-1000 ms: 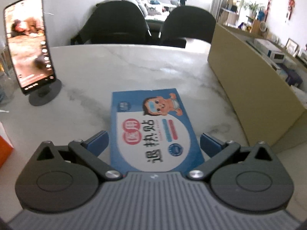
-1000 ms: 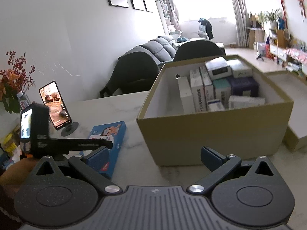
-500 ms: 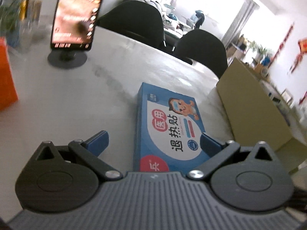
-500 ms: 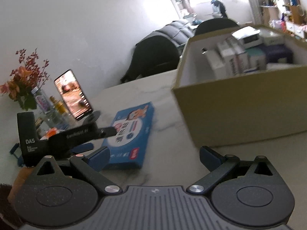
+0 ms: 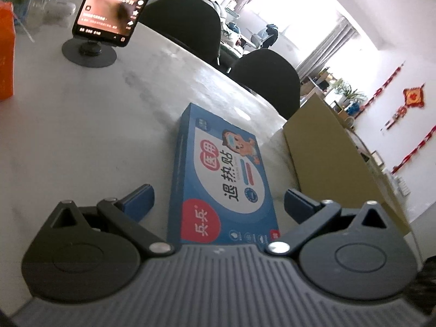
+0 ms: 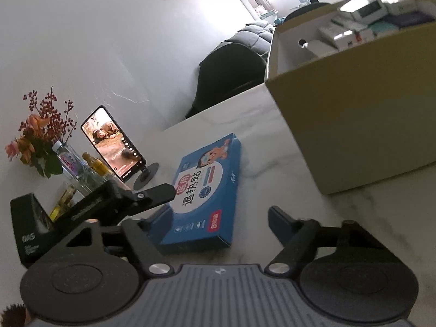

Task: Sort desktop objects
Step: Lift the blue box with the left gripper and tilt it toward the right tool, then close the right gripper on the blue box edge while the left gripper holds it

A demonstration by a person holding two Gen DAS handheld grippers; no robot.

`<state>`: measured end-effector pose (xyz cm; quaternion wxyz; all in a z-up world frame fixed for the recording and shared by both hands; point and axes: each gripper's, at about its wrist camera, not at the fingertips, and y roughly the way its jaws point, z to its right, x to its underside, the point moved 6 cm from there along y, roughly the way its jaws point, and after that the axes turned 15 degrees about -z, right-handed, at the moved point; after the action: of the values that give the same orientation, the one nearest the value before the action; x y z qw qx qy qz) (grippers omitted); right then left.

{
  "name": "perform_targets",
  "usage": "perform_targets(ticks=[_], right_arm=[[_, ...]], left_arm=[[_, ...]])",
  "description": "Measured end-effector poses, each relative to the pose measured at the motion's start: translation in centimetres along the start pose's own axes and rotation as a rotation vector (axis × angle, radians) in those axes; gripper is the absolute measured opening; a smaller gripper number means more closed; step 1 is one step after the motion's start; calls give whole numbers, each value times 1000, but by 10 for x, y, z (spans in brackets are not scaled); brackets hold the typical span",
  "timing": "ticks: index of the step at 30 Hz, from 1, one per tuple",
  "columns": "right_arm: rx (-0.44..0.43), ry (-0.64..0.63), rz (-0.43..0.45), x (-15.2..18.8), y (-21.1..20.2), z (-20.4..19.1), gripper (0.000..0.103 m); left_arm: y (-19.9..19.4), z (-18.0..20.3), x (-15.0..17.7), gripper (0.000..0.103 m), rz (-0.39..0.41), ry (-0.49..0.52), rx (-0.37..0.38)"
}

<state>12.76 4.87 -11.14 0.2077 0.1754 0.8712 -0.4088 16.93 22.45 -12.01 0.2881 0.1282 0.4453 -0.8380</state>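
While the blue box [image 5: 220, 174] lies flat on the worktop [image 5: 81, 141], the left gripper [image 5: 218, 201] straddles it, wide. The right gripper [image 6: 215, 223] has just been narrowing, pads clear of it.

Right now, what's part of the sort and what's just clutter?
Job: blue box, flat on the table; open carton already holding boxes; left gripper straddling the blue box.
Clutter: phone on stand, flower vase, orange box, chairs.

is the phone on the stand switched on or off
On. The phone stands propped on its round black stand, and its screen is lit with a video picture and app icons; the left wrist view shows the same lit screen.
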Motion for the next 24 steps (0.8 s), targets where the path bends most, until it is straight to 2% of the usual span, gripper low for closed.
perform_targets(ticks=[2, 5, 12, 17, 24], right_arm=[[-7, 7, 0, -1, 6, 0, 64], [-19, 15, -2, -2, 14, 0, 56], [-20, 42, 5, -8, 21, 3, 53], [-64, 108, -11, -9, 28, 10, 42], [-95, 170, -38, -11, 40, 15, 35]], left_arm=[[-1, -3, -1, 103, 4, -18, 18], [-3, -8, -1, 103, 19, -60, 49], [-11, -19, -2, 103, 53, -154, 82], [-13, -23, -3, 103, 48, -176, 109], [-10, -18, -1, 103, 22, -169, 122]])
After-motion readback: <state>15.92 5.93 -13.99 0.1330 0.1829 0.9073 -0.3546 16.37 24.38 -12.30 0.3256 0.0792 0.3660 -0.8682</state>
